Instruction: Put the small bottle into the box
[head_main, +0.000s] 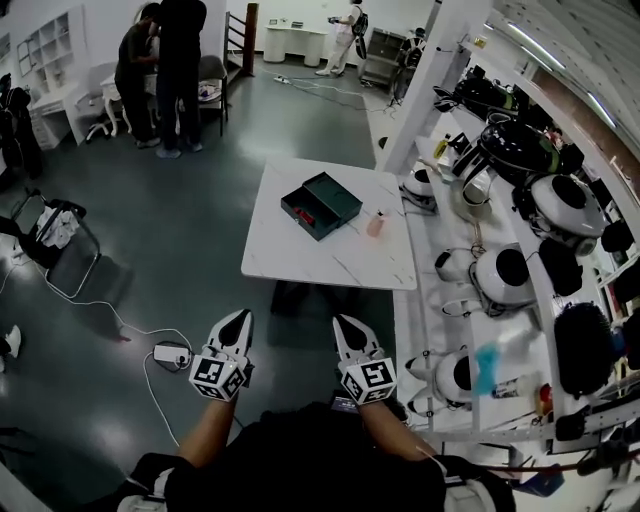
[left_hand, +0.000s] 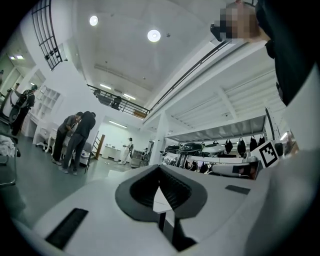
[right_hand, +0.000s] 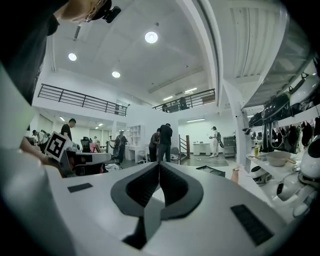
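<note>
Head view: a pale pink small bottle (head_main: 376, 224) stands on the white marbled table (head_main: 300, 255), just right of the open dark-green rectangular box (head_main: 320, 205). The left gripper (head_main: 242, 316) and right gripper (head_main: 341, 322) are well short of the table, jaws pressed together, holding nothing.

The small bottle (head_main: 376, 224), pale pink with a lighter cap, stands upright on the white worktop (head_main: 300, 262), well ahead of the right fingers (head_main: 349, 336) and slightly to their right. The box (head_main: 320, 205), dark teal with its lid open, lies near the bottle's left without touching it, far ahead of the left fingers (head_main: 236, 332).
</note>
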